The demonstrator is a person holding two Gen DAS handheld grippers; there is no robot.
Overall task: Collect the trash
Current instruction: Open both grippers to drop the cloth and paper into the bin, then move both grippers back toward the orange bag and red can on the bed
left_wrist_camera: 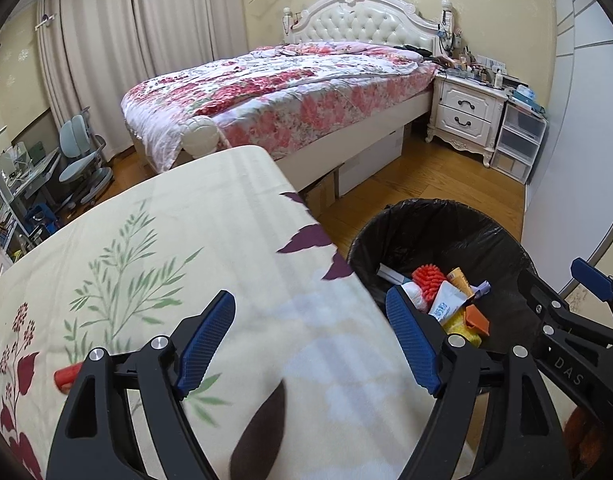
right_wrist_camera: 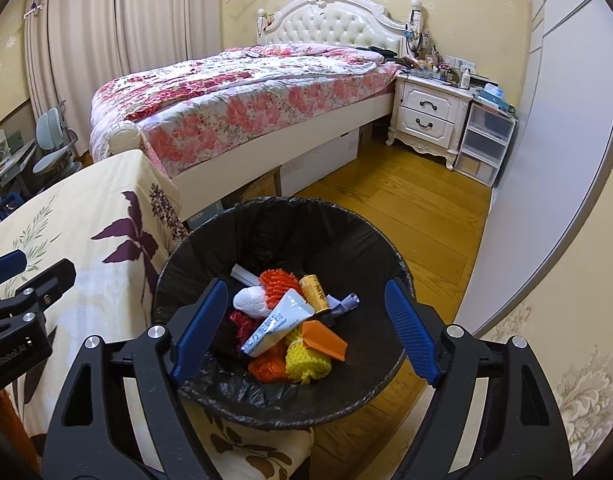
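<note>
Below the spread, empty right gripper (right_wrist_camera: 306,328) fingers, trash (right_wrist_camera: 290,328) lies in the bin (right_wrist_camera: 210,392); left gripper (left_wrist_camera: 310,340) likewise released.

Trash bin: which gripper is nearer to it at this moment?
Right. The right gripper hangs open directly over the trash bin. The left gripper, also open, is over the floral tablecloth beside the bin.

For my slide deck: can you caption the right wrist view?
Open right tongs hover empty over a black-lined trash bin holding a tube, foam nets and scraps.
</note>
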